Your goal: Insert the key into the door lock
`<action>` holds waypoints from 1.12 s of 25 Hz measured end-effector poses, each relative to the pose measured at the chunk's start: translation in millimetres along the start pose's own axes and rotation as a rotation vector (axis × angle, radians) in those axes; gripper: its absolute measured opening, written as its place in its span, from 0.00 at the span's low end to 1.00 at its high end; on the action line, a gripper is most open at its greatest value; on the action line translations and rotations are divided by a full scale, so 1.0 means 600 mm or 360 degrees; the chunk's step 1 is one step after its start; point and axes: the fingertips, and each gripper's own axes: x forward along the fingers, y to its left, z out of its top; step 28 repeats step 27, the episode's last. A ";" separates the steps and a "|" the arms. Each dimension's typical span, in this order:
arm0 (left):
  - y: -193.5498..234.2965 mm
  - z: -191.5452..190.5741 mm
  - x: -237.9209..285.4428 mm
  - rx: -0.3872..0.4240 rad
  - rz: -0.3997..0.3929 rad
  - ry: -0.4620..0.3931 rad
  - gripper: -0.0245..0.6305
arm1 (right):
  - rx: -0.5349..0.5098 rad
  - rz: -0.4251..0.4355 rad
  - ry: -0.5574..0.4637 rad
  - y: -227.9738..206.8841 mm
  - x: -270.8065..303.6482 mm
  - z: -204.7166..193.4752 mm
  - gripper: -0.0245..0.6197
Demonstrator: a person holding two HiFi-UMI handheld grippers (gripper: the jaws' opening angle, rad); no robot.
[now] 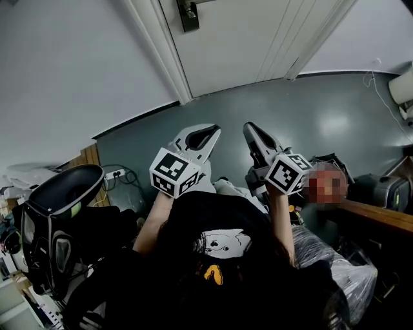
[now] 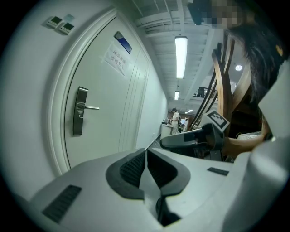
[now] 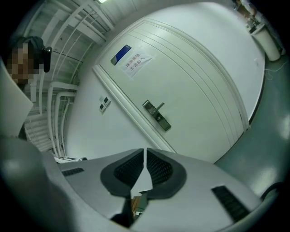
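Note:
A white door (image 1: 245,38) stands ahead, with its metal lock plate (image 1: 188,14) at the top edge of the head view. The same lock plate (image 2: 80,111) with its lever handle sits far left in the left gripper view; the lock plate (image 3: 157,116) lies above the jaws in the right gripper view. My left gripper (image 1: 215,127) and right gripper (image 1: 248,126) are held side by side over the floor, both shut and pointing at the door. Left gripper (image 2: 146,152) holds nothing visible. Behind the pads of the right gripper (image 3: 145,152) a small brownish thing (image 3: 138,205) shows; no key is clearly seen.
Grey-blue floor (image 1: 322,116) runs up to the door. A black bin-like shape (image 1: 61,193) and a power strip (image 1: 116,173) lie left. A wooden desk edge (image 1: 381,216) and plastic bag (image 1: 352,274) are right. A paper notice (image 2: 115,59) hangs on the door.

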 end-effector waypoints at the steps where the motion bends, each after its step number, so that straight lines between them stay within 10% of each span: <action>1: -0.003 -0.001 -0.001 0.0001 -0.0003 0.0003 0.07 | -0.0017 0.0000 0.0004 0.001 -0.002 -0.002 0.07; 28: 0.004 -0.046 -0.015 -0.0024 -0.0002 0.0148 0.07 | -0.0136 -0.0305 -0.0142 -0.103 -0.072 0.044 0.06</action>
